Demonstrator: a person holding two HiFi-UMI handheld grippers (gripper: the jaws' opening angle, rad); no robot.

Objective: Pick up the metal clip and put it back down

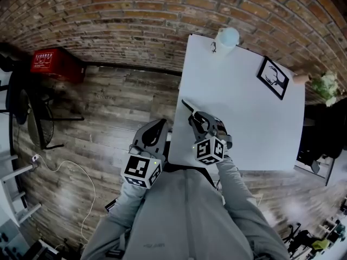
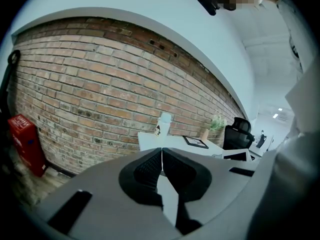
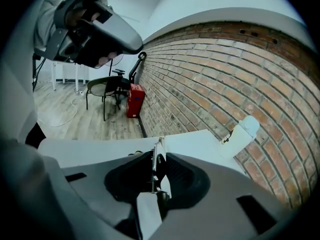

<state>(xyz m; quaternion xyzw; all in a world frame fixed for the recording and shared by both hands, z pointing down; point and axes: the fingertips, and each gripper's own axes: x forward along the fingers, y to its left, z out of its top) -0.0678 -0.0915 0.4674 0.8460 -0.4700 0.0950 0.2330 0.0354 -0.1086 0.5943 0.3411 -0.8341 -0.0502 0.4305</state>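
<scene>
My right gripper (image 1: 199,122) is clenched on the metal clip (image 3: 158,146), apparently lifted over the table (image 1: 244,91); setting it down remains (left gripper (image 2: 161,156) closed, empty).

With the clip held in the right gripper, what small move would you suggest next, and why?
Probably lower the right gripper straight down toward the table. Its jaws are shut on the clip, which seems lifted over a bare patch of the white top, so setting it back down is what remains. The left gripper is shut, empty and off to the side.
</scene>
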